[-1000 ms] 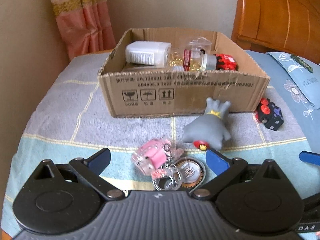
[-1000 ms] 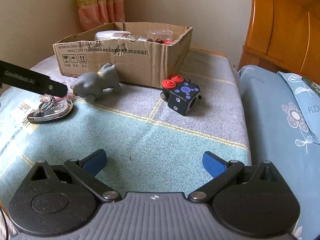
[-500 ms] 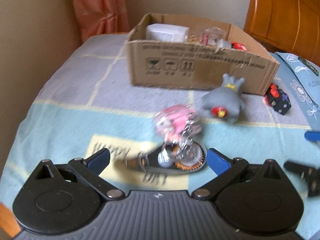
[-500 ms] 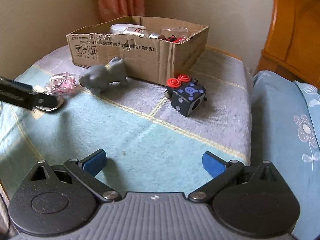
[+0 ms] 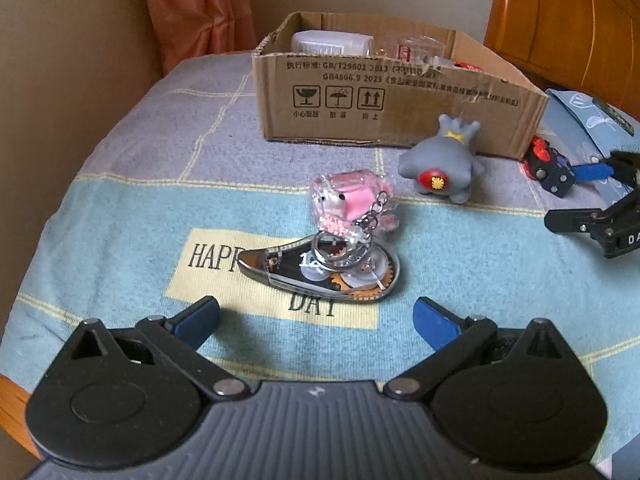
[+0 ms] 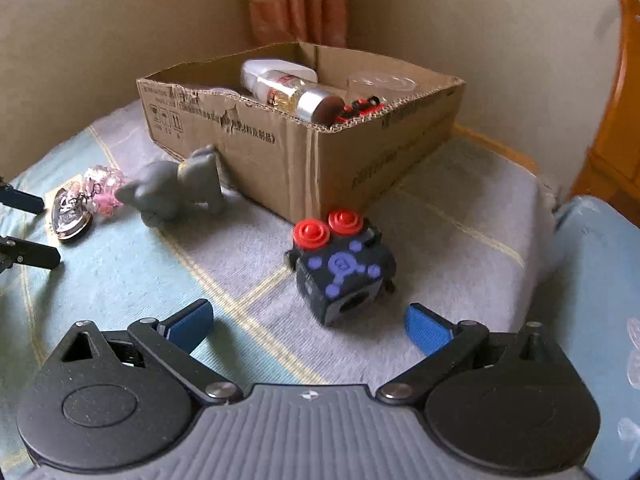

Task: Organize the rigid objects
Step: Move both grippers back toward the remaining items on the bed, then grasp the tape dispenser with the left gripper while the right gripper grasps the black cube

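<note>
A cardboard box (image 5: 400, 108) stands at the back of the bed, with a white bottle (image 6: 276, 74), a jar and a red toy inside. In front of it lie a grey toy figure (image 5: 442, 164), a pink keychain charm (image 5: 348, 202) on a shoe-shaped keychain (image 5: 320, 270), and a black cube (image 6: 342, 268) with red buttons. My left gripper (image 5: 316, 316) is open and empty just short of the shoe keychain. My right gripper (image 6: 308, 324) is open and empty, with the black cube just ahead between its fingers.
The bed has a blue and grey blanket (image 6: 120, 272) with a "HAPPY DAY" patch (image 5: 208, 264). A wall and a pink curtain (image 5: 200, 12) are behind the box. A wooden headboard (image 5: 568, 20) and a blue pillow (image 5: 588, 120) are to the right.
My left gripper has pulled back from the keychains, which now lie farther ahead. My right gripper has moved forward and close to the black cube. Both stay open.
</note>
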Action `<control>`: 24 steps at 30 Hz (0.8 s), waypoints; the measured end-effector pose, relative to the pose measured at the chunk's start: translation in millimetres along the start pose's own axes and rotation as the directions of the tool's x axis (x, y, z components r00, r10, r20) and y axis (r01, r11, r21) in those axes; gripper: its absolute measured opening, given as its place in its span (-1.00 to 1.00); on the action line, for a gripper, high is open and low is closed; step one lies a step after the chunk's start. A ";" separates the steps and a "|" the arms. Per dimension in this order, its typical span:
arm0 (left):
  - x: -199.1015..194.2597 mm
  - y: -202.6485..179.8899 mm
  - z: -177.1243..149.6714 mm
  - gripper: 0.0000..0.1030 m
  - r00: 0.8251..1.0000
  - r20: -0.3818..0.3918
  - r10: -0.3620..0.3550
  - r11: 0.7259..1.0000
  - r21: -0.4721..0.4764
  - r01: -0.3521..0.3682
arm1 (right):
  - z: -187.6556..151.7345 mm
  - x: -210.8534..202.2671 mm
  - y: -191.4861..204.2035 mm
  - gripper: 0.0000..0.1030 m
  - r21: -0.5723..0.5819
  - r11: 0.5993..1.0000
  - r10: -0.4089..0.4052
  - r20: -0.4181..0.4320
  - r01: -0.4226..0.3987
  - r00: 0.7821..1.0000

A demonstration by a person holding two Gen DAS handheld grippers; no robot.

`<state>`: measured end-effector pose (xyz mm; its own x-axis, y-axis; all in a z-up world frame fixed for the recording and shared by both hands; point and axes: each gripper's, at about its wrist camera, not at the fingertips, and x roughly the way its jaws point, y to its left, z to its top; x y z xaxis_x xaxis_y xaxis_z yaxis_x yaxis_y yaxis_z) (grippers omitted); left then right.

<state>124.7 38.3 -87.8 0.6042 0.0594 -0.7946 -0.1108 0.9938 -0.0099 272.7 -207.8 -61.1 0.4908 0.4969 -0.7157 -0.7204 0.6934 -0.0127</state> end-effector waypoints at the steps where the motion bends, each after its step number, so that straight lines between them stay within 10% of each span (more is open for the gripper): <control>1: 0.2 0.3 0.1 0.98 1.000 0.000 -0.002 1.000 0.000 0.002 | 1.1 1.2 -1.8 1.00 -0.017 1.000 0.018 0.003 -0.017 1.000; 24: 4.9 -1.0 3.4 0.98 1.000 0.014 0.008 1.000 -0.010 -0.008 | 19.8 3.9 34.7 1.00 -0.134 0.980 0.125 -0.148 -0.145 0.981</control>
<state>130.4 37.9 -89.6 0.6144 0.0686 -0.7860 -0.1232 0.9923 -0.0098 259.3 -171.5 -50.5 0.3193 0.4966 -0.8071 -0.8432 0.5377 -0.0027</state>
